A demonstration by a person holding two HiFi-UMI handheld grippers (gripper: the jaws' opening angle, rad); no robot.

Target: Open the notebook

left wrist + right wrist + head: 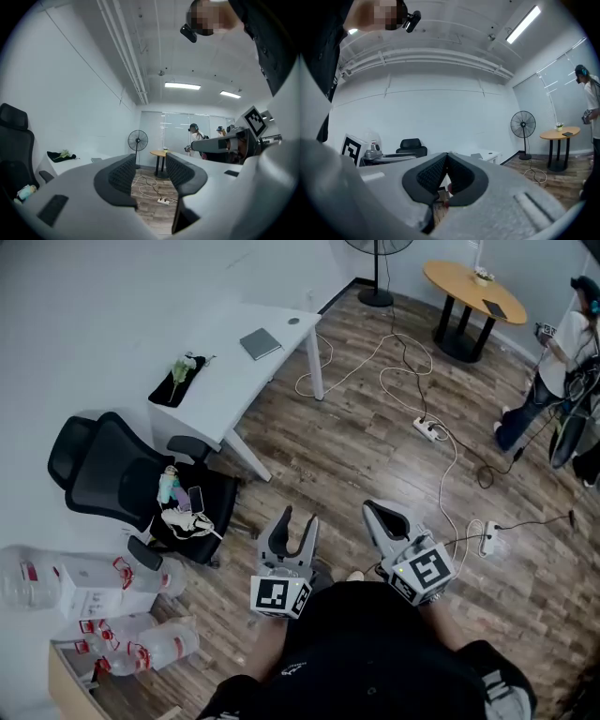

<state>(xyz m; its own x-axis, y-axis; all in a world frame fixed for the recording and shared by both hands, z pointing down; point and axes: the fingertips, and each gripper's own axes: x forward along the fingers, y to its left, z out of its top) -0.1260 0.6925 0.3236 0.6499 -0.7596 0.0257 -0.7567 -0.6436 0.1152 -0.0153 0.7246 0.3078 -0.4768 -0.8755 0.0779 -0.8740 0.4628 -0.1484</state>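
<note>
Both hands hold level at bottom centre: the left gripper (300, 520) with jaws spread on nothing, the right gripper (374, 510) with jaws pressed together. The closed grey notebook (260, 343) lies on the white tabletop (225, 381) at upper left, well apart from both. Red labels on the bottles (159, 645) at lower left are too small to read.

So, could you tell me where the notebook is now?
In the head view the notebook lies closed on the white desk, upper left, at the end away from the black chair.
</note>
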